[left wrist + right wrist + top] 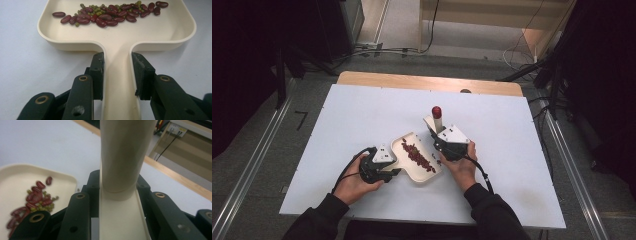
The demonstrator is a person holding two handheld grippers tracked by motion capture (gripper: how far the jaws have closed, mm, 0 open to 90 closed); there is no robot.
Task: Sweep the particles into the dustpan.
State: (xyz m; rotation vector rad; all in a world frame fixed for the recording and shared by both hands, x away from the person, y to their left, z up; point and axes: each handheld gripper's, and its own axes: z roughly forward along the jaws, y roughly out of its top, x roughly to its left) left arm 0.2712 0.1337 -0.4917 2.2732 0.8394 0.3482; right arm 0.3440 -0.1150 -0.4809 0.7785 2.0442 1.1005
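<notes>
Left gripper clamping tray handle; right gripper gripping scoop

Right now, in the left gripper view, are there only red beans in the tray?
No, small green beans lie among the red beans in the cream tray.

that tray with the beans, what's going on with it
A person works at a white table with a gripper in each hand. The left gripper clamps the handle of a cream tray that holds red beans mixed with small green ones. The right gripper is shut on a cream scoop-like tool with a red top, held upright beside the tray. The beans lie in a line across the tray.
</notes>
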